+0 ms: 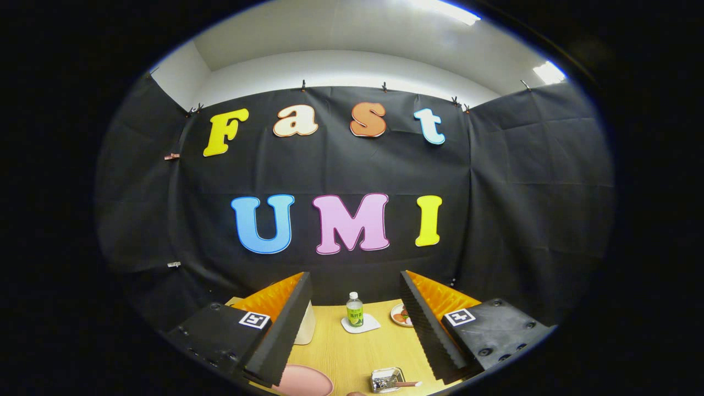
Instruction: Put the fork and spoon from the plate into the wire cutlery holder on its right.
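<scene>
My gripper (355, 283) is open and held well above the wooden table (352, 352), with nothing between its fingers. Far below, near the table's front, lies a pink plate (305, 380), partly covered by the left finger; I cannot make out any cutlery on the part that shows. To its right stands the shiny wire cutlery holder (386, 378) with metal pieces inside. A brown-handled utensil (410, 384) sticks out of the holder to the right.
A small green-labelled bottle (355, 309) stands on a white coaster (361, 324) at the table's far middle. A little decorated dish (401, 315) peeks out beside the right finger, and a white object (306, 325) sits behind the left finger.
</scene>
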The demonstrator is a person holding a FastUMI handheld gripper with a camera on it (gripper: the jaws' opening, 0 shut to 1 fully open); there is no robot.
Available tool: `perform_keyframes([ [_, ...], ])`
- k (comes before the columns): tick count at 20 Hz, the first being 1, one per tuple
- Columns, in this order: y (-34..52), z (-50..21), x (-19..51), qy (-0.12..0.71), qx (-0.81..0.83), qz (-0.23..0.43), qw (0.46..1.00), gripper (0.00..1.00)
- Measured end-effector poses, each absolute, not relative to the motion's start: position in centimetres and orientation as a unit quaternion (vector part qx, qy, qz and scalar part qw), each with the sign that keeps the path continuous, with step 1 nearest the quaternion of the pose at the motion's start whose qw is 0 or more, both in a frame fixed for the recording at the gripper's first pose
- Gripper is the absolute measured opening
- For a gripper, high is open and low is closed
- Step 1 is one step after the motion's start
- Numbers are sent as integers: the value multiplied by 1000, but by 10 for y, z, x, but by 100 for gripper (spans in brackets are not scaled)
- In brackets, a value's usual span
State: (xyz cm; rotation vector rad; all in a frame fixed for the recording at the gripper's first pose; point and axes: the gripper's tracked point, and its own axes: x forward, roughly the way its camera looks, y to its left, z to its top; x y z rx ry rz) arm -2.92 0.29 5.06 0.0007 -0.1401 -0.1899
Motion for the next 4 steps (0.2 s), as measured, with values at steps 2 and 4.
perform_keyframes([
  [2,-1,43,-23,-60,6,-85,995,99],
  [4,-7,39,-20,-61,9,-74,995,99],
])
